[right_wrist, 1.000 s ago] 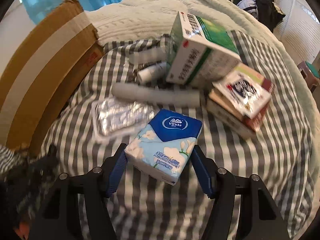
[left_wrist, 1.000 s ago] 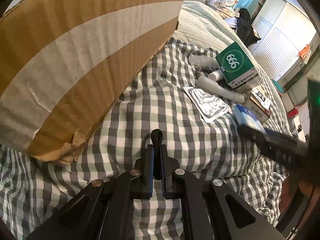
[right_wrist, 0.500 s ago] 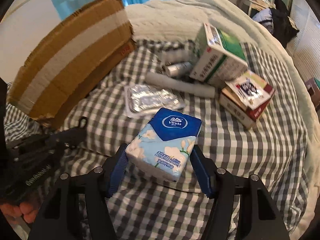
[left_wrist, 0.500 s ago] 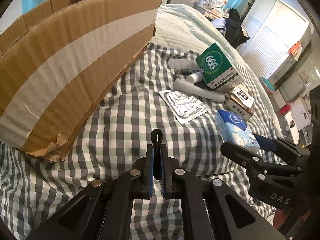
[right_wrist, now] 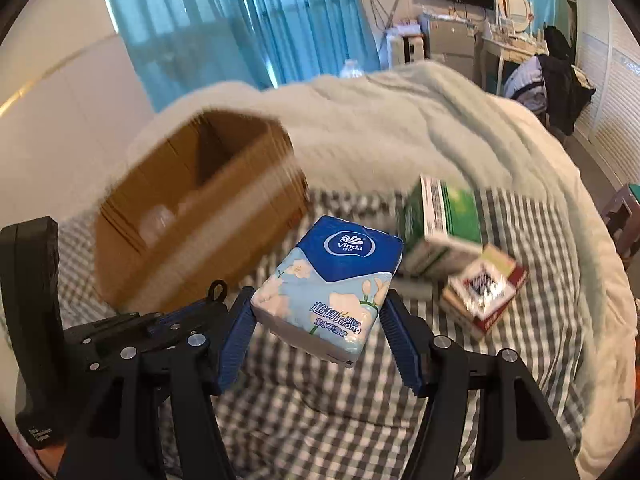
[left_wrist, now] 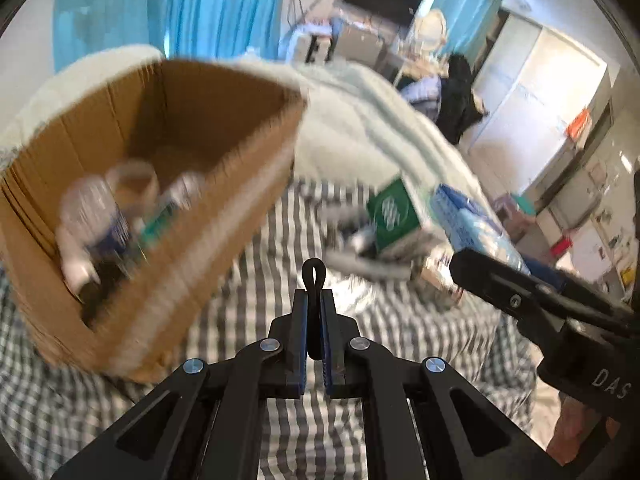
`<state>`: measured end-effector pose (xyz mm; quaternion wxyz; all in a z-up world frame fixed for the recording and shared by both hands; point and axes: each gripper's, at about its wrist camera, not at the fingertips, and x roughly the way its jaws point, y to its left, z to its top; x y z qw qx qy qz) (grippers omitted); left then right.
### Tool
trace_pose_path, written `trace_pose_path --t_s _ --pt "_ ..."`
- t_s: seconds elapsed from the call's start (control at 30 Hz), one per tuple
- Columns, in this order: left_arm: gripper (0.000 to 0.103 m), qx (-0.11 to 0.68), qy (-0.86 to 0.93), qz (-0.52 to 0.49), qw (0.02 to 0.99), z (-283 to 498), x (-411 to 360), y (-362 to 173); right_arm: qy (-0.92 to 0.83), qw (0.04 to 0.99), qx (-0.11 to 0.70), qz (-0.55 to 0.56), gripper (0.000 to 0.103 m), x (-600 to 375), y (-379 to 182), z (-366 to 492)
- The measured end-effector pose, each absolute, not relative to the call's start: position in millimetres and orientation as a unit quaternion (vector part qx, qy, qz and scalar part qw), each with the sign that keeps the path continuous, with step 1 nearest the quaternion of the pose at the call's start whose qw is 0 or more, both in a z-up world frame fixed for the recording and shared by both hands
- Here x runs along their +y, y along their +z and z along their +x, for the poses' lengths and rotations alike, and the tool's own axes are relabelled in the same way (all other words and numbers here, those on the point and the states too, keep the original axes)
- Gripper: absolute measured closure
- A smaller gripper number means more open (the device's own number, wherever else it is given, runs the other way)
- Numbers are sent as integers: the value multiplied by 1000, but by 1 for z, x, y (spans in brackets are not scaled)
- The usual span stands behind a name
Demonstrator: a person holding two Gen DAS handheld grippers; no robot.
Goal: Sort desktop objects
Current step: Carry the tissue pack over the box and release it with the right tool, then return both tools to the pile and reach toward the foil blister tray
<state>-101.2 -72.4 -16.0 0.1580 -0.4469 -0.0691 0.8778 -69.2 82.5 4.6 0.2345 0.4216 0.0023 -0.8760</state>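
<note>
The right hand-held gripper (right_wrist: 318, 316) pinches the tissue pack (right_wrist: 330, 286) by its sides, clear of the bed, right of the box (right_wrist: 200, 208); the left hand-held gripper (left_wrist: 314, 304), shut on a small black loop (left_wrist: 313, 274), faces the box, likely bound there

"Vinda" and "Ultra Strong" on tissue pack (right_wrist: 328, 288); seemingly "DAS" on tool (left_wrist: 576, 344).

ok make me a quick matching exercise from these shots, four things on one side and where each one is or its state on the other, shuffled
Things:
1. tissue pack
2. small black loop
3. clear bottle
4. green box

Places or states:
A. inside the cardboard box
B. pinched in the shut left gripper
C. resting on the checked cloth
D. lifted off the cloth, clamped in the right gripper

Pairs: 1-D, 2-B, 3-A, 4-C
</note>
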Motion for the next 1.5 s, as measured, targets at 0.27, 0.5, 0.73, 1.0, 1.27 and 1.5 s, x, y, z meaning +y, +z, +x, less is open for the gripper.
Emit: trace_pose_path --t_s 0.27,0.5,0.73,1.0,1.27,1.5 --pt "97 -98 906 -399 103 -121 -136 33 -872 290 49 391 41 19 52 -76" --pt "97 -101 918 -383 33 -128 -195 27 -859 321 93 387 41 -49 59 -93" --pt "97 -123 903 -410 30 -140 -217 -6 -831 335 53 442 41 -87 30 -122" --pt "97 -120 897 -423 37 -146 -215 -20 -821 353 33 447 27 -93 12 -123" --pt "31 -125 902 -411 35 -139 -205 -13 -843 335 37 419 25 -45 25 -107" --pt "30 -114 902 -415 38 -136 -189 -11 -874 258 42 410 25 44 9 -94"
